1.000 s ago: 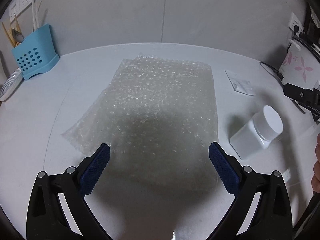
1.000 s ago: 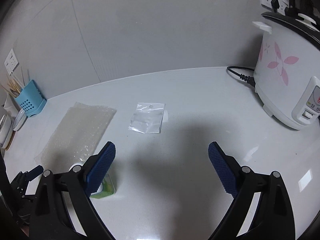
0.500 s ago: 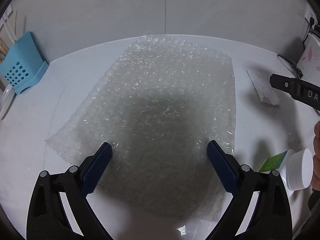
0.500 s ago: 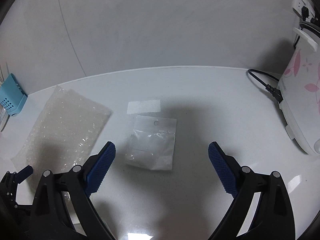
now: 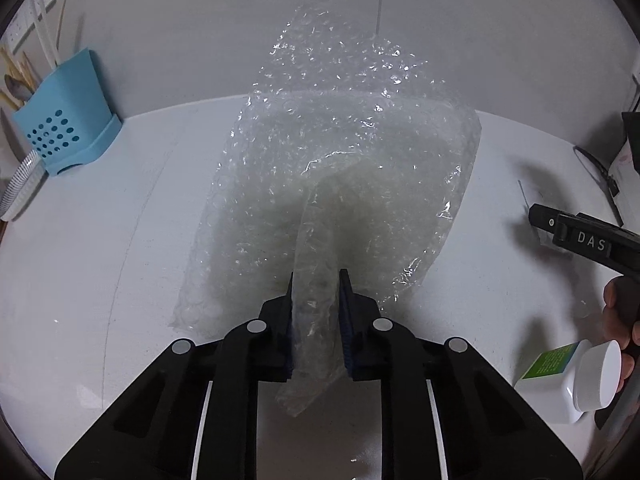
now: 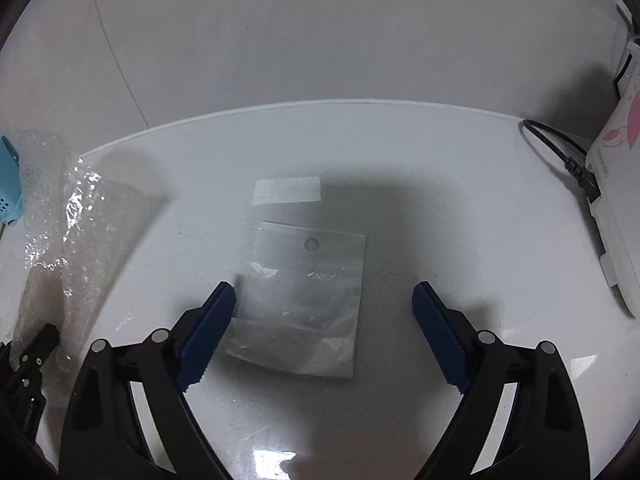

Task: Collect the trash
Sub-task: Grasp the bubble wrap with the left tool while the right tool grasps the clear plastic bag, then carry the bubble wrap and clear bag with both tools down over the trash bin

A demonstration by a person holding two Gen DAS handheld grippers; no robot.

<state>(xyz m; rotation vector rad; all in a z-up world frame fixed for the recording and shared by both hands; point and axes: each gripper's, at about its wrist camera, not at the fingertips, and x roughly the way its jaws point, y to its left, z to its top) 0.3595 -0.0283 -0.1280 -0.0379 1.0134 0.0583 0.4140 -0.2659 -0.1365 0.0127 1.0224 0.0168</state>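
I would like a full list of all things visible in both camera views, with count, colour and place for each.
bubble wrap: 1, clear, lifted off the counter, one edge pinched in the left gripper
plastic bag: 1, clear, flat on the counter between the right gripper's fingers
paper strip: 1, white, just behind the bag
bottle: 1, white with green label, lying on the counter, right side
utensil holder: 1, light blue, back left by the wall
rice cooker: 1, white with pink flowers, far right, black cord plugged in
counter: 1, white
left gripper: black, blue pads, shut
right gripper: black, blue pads, open
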